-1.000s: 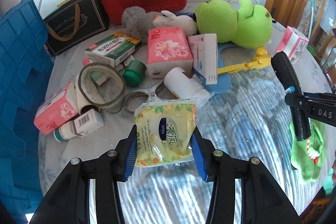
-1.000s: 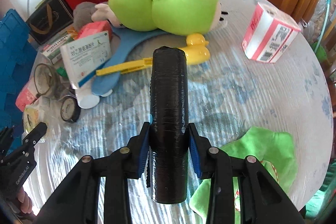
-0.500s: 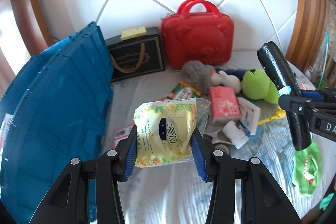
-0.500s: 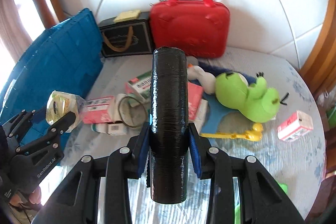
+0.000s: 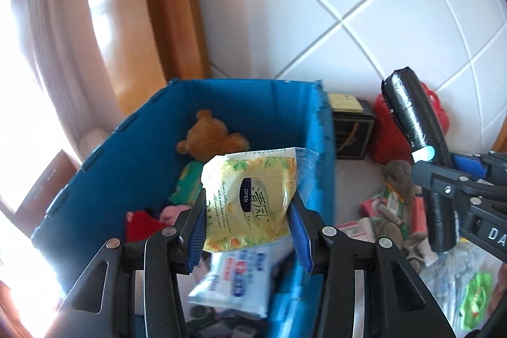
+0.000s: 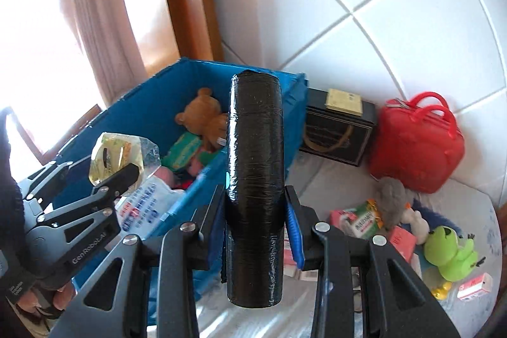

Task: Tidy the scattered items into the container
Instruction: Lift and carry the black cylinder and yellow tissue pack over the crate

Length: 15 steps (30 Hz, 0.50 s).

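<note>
My left gripper [image 5: 248,228] is shut on a yellow wet-wipes pack [image 5: 250,205] and holds it above the open blue crate [image 5: 95,179]. The same pack [image 6: 118,152] shows at the left of the right wrist view, over the crate [image 6: 294,91]. My right gripper [image 6: 255,219] is shut on a black wrapped roll [image 6: 255,179], upright, near the crate's right wall. That roll [image 5: 412,119] appears at the right of the left wrist view. Inside the crate lie a brown teddy bear [image 5: 209,135], a blue-and-white wipes pack [image 5: 240,277] and other soft items.
On the table right of the crate stand a black gift box [image 6: 336,132] and a red bear case [image 6: 415,144]. Pink tissue packs, a medicine box [image 6: 361,217], a grey plush and a green frog plush [image 6: 450,255] lie scattered. A white tiled wall and wooden frame stand behind.
Both grippers rose and swung left from the cluttered table to the blue crate, each carrying its item. The crate's inside has come into view.
</note>
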Each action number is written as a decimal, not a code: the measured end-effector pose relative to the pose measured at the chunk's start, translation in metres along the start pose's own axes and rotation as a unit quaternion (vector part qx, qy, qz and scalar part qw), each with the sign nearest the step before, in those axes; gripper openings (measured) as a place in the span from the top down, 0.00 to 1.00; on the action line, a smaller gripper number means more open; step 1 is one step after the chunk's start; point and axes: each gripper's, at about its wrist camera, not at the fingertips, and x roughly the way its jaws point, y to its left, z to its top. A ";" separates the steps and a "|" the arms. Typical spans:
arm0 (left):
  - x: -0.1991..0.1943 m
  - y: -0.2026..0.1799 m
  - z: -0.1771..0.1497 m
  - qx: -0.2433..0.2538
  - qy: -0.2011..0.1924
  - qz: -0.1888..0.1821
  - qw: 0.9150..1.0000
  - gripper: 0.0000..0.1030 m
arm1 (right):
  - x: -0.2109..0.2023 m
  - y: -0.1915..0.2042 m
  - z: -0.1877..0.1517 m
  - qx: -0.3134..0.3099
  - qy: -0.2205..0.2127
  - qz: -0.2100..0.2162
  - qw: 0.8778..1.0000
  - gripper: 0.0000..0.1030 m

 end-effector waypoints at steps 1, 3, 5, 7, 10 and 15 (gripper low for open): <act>0.004 0.017 -0.001 -0.006 0.008 0.007 1.000 0.56 | 0.005 0.018 0.005 -0.008 0.000 0.009 1.000 0.67; 0.013 0.051 -0.005 -0.018 0.024 0.019 0.999 0.56 | 0.016 0.050 0.013 -0.023 0.001 0.026 0.999 0.67; 0.020 0.079 -0.011 -0.027 0.038 0.030 0.998 0.56 | 0.026 0.079 0.019 -0.036 0.004 0.037 0.999 0.67; 0.028 0.100 -0.018 -0.032 0.048 0.039 0.998 0.56 | 0.038 0.102 0.021 -0.047 0.012 0.044 0.998 0.67; 0.037 0.126 -0.025 -0.042 0.056 0.044 0.997 0.56 | 0.054 0.128 0.019 -0.060 0.023 0.049 0.997 0.67; 0.047 0.150 -0.031 -0.048 0.064 0.045 0.996 0.56 | 0.071 0.148 0.016 -0.063 0.036 0.050 0.996 0.67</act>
